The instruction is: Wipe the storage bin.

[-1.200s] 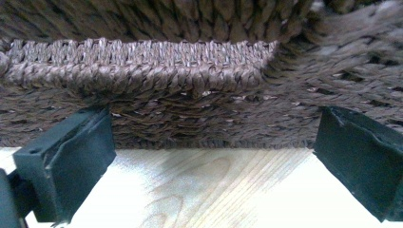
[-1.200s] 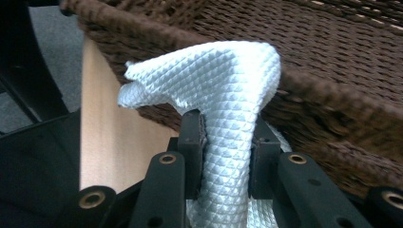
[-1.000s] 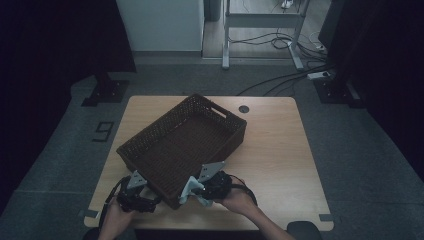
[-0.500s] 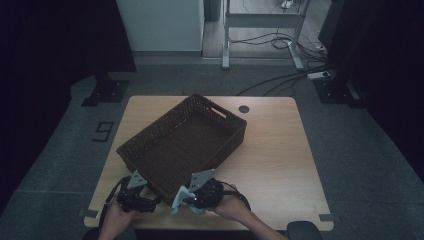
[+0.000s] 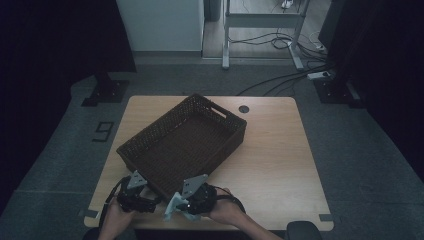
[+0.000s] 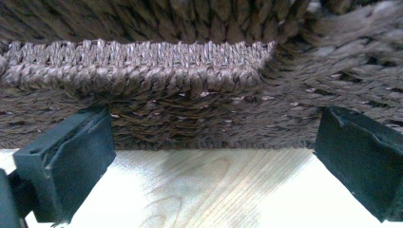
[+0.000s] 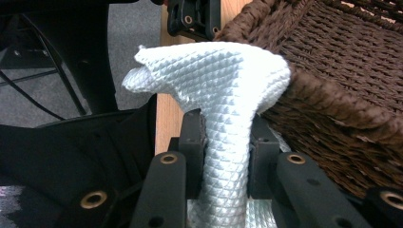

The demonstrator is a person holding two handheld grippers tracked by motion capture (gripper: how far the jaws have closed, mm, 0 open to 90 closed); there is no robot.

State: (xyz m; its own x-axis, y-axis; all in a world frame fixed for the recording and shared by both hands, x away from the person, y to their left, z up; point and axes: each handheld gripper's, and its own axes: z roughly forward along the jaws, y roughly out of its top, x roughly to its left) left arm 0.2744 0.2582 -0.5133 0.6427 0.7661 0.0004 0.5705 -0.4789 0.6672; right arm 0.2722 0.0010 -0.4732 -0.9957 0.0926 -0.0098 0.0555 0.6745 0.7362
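One white quilted cloth (image 7: 223,118) stands pinched in the right tongs (image 7: 223,156), just beside the near corner of the woven basket (image 5: 185,142). Its long axis runs straight up out of the jaws along their length, and its top flares into a broad fold whose right edge touches the basket's rim. From the high view the cloth (image 5: 172,210) points away from the hand toward the left tongs (image 5: 134,192), roughly along the basket's near end.

The right hand (image 5: 225,210) lies low at the counter's (image 5: 280,165) near edge, right tongs (image 5: 187,202) turned leftward past the basket's corner. The left hand (image 5: 116,216) sits just left of that corner, its tongs aimed level at the basket's wall (image 6: 190,109); their jaws stand wide apart with nothing between them, close to the weave.

The basket sits diagonally on the counter, long axis running from near left to far right, and its inside looks empty.
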